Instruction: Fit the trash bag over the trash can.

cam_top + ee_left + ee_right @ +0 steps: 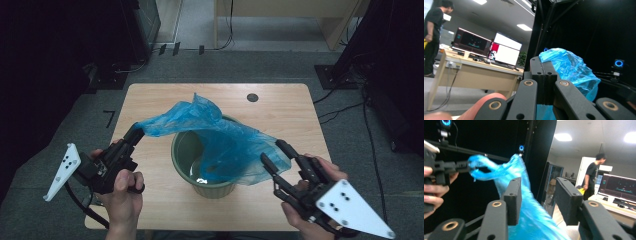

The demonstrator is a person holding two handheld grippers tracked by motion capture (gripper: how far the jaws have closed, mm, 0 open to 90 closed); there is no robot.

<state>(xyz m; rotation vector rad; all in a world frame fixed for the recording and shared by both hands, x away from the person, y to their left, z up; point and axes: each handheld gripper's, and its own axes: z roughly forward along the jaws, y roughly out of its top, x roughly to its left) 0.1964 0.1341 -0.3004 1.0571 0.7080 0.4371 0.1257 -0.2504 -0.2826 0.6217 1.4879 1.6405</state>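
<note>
Two grippers: both work one blue plastic bag [220, 140] over a green bin [186, 150] at the middle of the tabletop [280, 107].
Left gripper [138, 131]: jaws pressed together, pinching a corner of the bag and holding it raised to the left of the bin; in the left gripper view the blue film [570, 68] bunches out just past the closed jaws.
Right gripper [272, 152]: jaws spread apart, with the bag's right edge beside one jaw; in the right gripper view the film [529, 215] runs past one jaw and the pads do not press on it.
Bag: half draped, its middle sagging into the bin's mouth, its right part hanging over the near right rim.
Bin: upright, with pale patches showing at its bottom.
Risk, slipping: with one corner held, the loose right side could likely slide down into the bin.
Risk, tearing: a hard pull from the left pinch may stretch or rip the thin film.
Risk, tipping: the bin looks light, so a snagged bag could drag it over.
Risk, missed grip: closing the right jaws now might catch only air.
</note>
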